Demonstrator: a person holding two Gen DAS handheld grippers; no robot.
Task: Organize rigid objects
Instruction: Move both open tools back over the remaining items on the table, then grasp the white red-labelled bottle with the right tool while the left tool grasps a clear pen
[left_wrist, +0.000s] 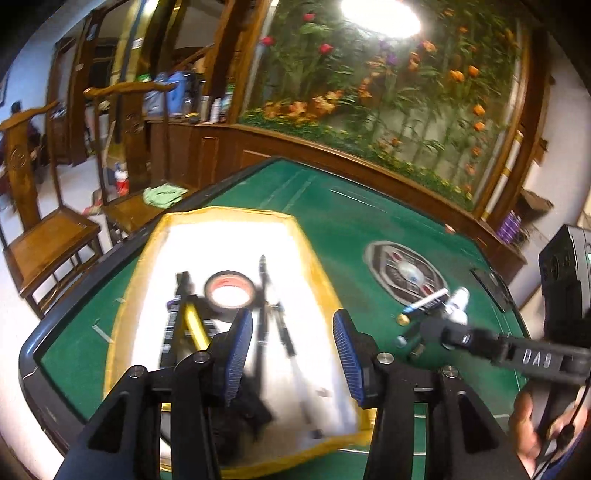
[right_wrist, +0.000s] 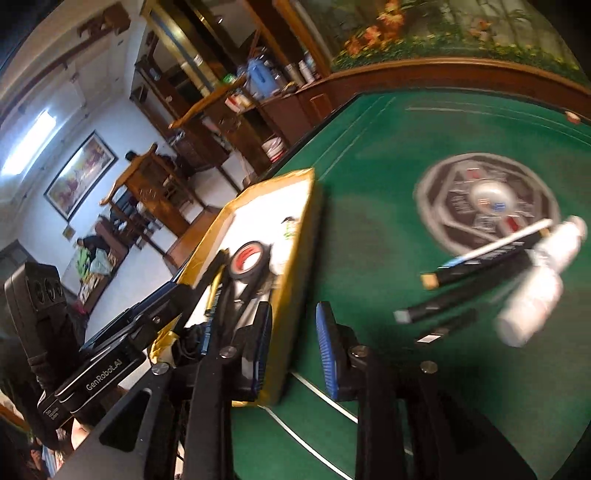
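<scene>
A shallow yellow-rimmed white tray (left_wrist: 221, 216) lies on the green table (left_wrist: 343, 221). In it are a black tape roll (left_wrist: 229, 291), black pens (left_wrist: 263, 295) and a yellow-handled tool (left_wrist: 194, 321). My left gripper (left_wrist: 291, 350) is open and empty above the tray's near right part. My right gripper (right_wrist: 293, 349) is open and empty beside the tray's right wall (right_wrist: 295, 258). Right of the tray lie a white bottle (right_wrist: 535, 291), a blue-tipped pen (right_wrist: 495, 251) and black sticks (right_wrist: 436, 306). The tape also shows in the right wrist view (right_wrist: 248, 260).
A round silver-black emblem (left_wrist: 406, 275) is set in the table centre. Wooden chairs (left_wrist: 44, 229) stand off the table's left side. A wooden ledge with a flower mural (left_wrist: 388, 92) runs behind the table. The right gripper's arm (left_wrist: 517, 352) reaches in at the left wrist view's right.
</scene>
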